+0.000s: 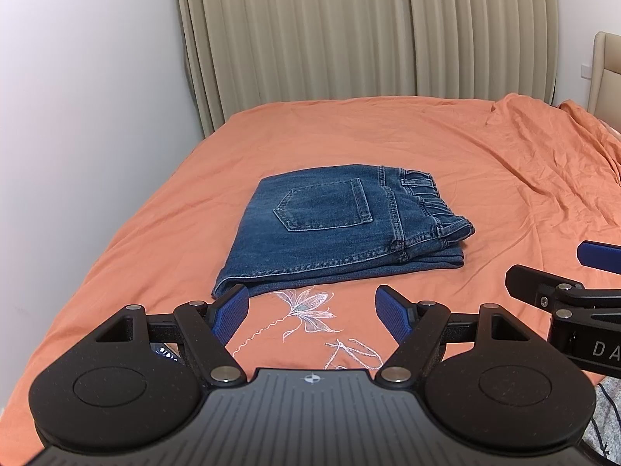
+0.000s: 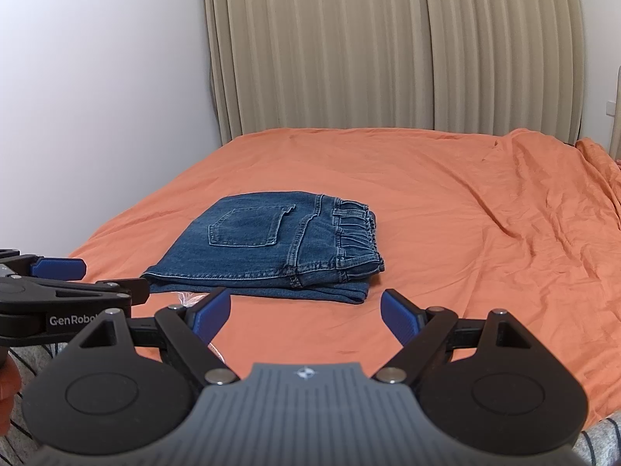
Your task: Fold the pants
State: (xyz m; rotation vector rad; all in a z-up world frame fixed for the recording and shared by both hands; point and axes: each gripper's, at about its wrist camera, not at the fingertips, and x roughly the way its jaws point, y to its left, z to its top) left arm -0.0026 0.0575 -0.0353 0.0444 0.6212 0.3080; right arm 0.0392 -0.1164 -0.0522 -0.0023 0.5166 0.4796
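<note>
A pair of blue jeans [image 1: 333, 229] lies folded into a flat stack on the orange bed sheet [image 1: 446, 147], back pocket up, elastic waistband to the right. It also shows in the right wrist view [image 2: 271, 248]. My left gripper [image 1: 310, 310] is open and empty, just in front of the jeans' near edge. My right gripper [image 2: 304, 314] is open and empty, in front of the stack and slightly to its right. Each gripper shows at the edge of the other's view, the right one [image 1: 574, 275] and the left one [image 2: 66, 279].
The sheet has an embroidered flower [image 1: 306, 310] near the front edge and wrinkles at the right [image 1: 543, 178]. A white wall [image 1: 85, 116] runs along the bed's left side. Beige curtains [image 1: 349, 31] hang behind. A headboard [image 1: 605, 73] stands at the far right.
</note>
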